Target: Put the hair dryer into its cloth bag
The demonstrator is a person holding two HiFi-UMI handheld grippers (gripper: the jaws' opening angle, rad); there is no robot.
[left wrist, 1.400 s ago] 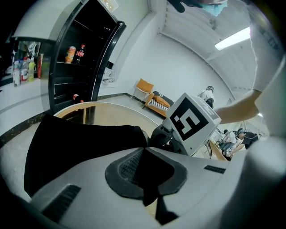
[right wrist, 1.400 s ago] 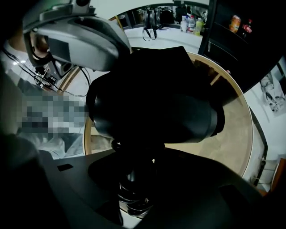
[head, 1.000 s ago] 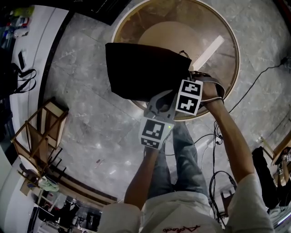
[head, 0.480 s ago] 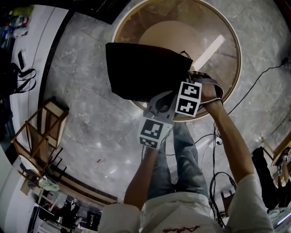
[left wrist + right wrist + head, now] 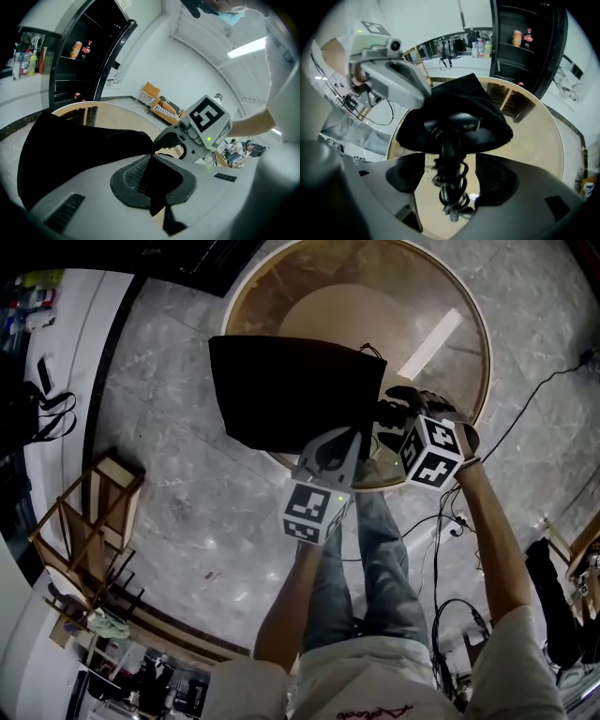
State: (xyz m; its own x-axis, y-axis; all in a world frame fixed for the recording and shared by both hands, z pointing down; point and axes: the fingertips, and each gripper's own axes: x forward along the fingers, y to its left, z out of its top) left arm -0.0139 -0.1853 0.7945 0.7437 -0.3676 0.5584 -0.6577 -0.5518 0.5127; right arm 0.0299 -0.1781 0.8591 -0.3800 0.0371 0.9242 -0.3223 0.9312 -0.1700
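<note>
Left gripper (image 5: 154, 186) pinching the cloth bag (image 5: 291, 395) rim shut, right gripper (image 5: 450, 182) just opened wide around the half-in hair dryer (image 5: 457, 123), so it probably needs nudging deeper.

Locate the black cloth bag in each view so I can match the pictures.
Head view: cloth bag upper centre, over the table's near-left edge.
Left gripper view: left and centre, its edge pinched in the shut left gripper.
Right gripper view: centre, hair dryer cord hanging below it.
Shared landmark: the round wooden table under the bag.
</note>
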